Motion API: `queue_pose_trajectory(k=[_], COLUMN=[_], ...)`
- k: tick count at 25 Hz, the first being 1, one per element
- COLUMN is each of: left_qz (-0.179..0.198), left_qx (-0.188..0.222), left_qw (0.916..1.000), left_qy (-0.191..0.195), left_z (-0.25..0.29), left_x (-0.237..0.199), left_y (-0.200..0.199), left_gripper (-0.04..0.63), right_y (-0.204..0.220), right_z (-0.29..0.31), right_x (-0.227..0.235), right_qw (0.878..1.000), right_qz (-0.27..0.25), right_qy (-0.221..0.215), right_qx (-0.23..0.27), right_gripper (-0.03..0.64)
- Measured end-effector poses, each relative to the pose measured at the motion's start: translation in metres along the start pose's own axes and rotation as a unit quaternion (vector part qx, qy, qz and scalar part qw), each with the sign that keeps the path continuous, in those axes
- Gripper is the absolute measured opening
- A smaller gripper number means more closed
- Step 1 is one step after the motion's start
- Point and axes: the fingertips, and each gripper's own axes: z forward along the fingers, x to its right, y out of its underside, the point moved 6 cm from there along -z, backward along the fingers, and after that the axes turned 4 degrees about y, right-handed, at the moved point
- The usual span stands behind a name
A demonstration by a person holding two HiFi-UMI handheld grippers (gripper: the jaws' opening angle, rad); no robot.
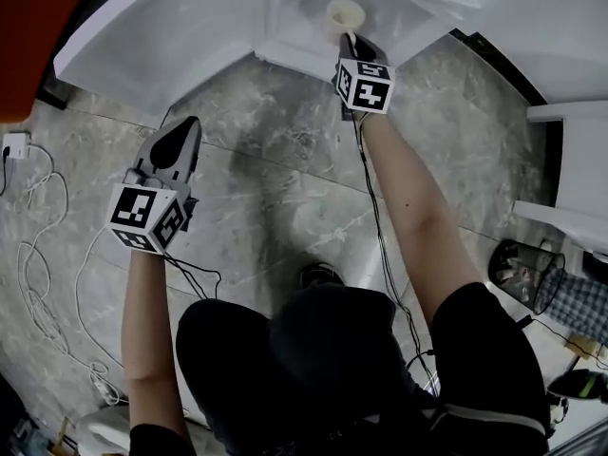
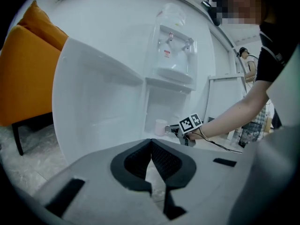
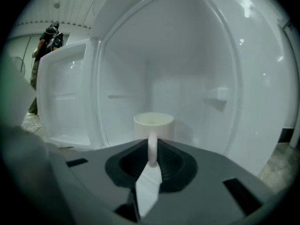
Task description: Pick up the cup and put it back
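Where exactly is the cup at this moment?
In the head view the cup is at top centre, inside the open white cabinet, its handle clamped by the right gripper.

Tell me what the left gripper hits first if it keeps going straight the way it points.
Most likely the open white cabinet door, near its hinged edge. Depth is unclear: the shut, empty left gripper might instead slip past toward the pale ceramic cup inside.

A pale cup [image 3: 153,124] stands upright, mouth up, low inside the open white cabinet [image 3: 201,64] near its front edge, handle pinched in the right claw [image 3: 152,150].
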Motion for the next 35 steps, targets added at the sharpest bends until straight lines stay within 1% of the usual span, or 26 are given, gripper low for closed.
queue_pose_trajectory(k=[2,4,6,8,10,12,15,17,19,23,26,28,29,32,35], left_qz=[0.005,0.009,0.007,0.001,-0.001,-0.009,-0.036,-0.037,-0.04,-0.06,-0.086,-0.094,-0.097,-0.11,-0.121], left_qx=[-0.003,-0.004,-0.003,-0.006,-0.01,-0.011,-0.025,-0.042,-0.048,-0.039,-0.029,-0.031,-0.034,-0.036,-0.032], left_qw=[1.0,0.9999,1.0,1.0,0.9999,0.9999,0.9989,0.9981,0.9977,0.9974,0.9959,0.995,0.9947,0.9931,0.9919], left_qy=[0.007,0.007,0.004,0.002,0.002,0.003,0.016,0.026,0.026,0.005,-0.007,-0.01,-0.011,-0.018,-0.022], left_z=[0.004,0.005,0.003,0.0,-0.003,-0.009,-0.034,-0.053,-0.074,-0.121,-0.158,-0.186,-0.201,-0.248,-0.292], left_x=[0.002,-0.001,-0.004,-0.003,-0.001,0.005,0.035,0.056,0.074,0.103,0.125,0.141,0.149,0.17,0.191], left_y=[0.002,0.001,0.0,0.001,-0.004,-0.016,-0.031,-0.046,-0.067,-0.116,-0.152,-0.175,-0.186,-0.22,-0.253], left_gripper=[0.011,0.011,0.011,0.011,0.011,0.011,0.011,0.011,0.011,0.011,0.011,0.011,0.011,0.011,0.011], right_y=[0.002,-0.003,-0.006,-0.004,-0.006,-0.017,-0.028,-0.042,-0.062,-0.104,-0.136,-0.157,-0.167,-0.206,-0.256], right_z=[0.005,0.01,0.012,0.008,-0.003,-0.023,-0.075,-0.11,-0.143,-0.21,-0.262,-0.302,-0.324,-0.389,-0.456], right_x=[0.0,-0.001,-0.004,-0.008,-0.009,-0.01,-0.017,-0.022,-0.028,-0.043,-0.057,-0.069,-0.074,-0.083,-0.077], right_qw=[1.0,1.0,1.0,0.999,0.999,0.998,0.996,0.995,0.994,0.993,0.991,0.989,0.988,0.988,0.991], right_qz=[-0.006,-0.001,0.005,0.011,0.018,0.014,-0.002,0.0,0.009,0.015,0.004,-0.001,0.0,0.019,0.033], right_qy=[0.008,0.016,0.01,-0.005,-0.008,-0.004,-0.013,-0.015,-0.017,-0.031,-0.057,-0.078,-0.085,-0.091,-0.079], right_qx=[-0.002,-0.005,-0.017,-0.036,-0.049,-0.056,-0.085,-0.098,-0.104,-0.113,-0.12,-0.124,-0.126,-0.126,-0.106], right_gripper=[0.052,0.054,0.065,0.226,0.219,0.219,0.219,0.218,0.215,0.203,0.196,0.172,0.17,0.163,0.16])
